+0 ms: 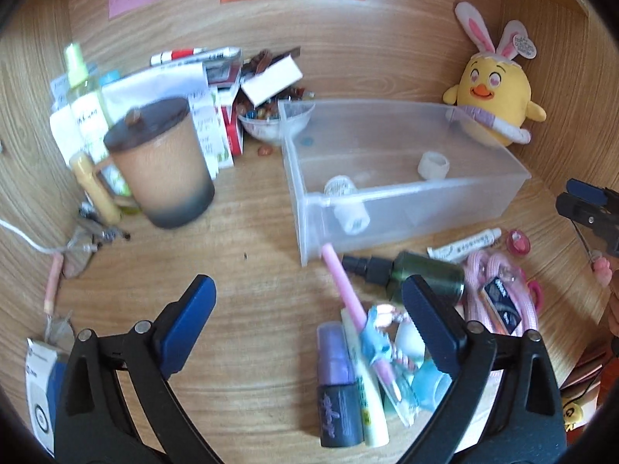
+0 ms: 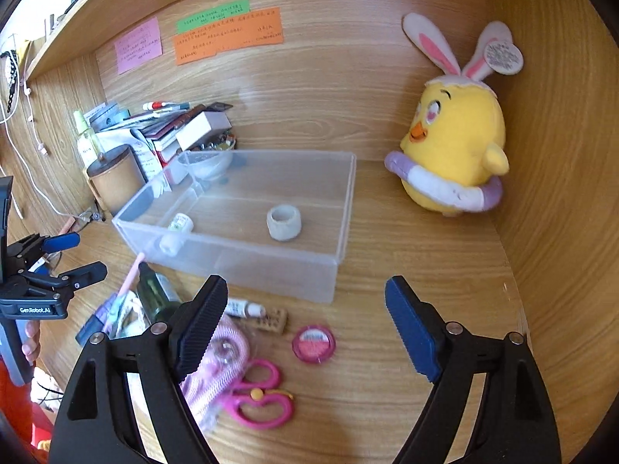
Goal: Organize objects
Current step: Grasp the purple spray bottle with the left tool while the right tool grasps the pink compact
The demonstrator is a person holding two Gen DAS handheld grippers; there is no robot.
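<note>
Your left gripper [image 1: 309,309] and right gripper [image 2: 305,301] are both hanging spread and empty over the table [image 2: 406,270] — the clear bin [image 2: 340,208] is holding two small white containers.

Both cameras ride on hand-held tools and look steeply down and forward along their fingers at the wooden surface [image 1: 251,232], from close by. The left view faces the clear bin [image 1: 406,193] from its left end, the right view from its front; both share the bin and the plush chick [image 2: 456,147]
</note>
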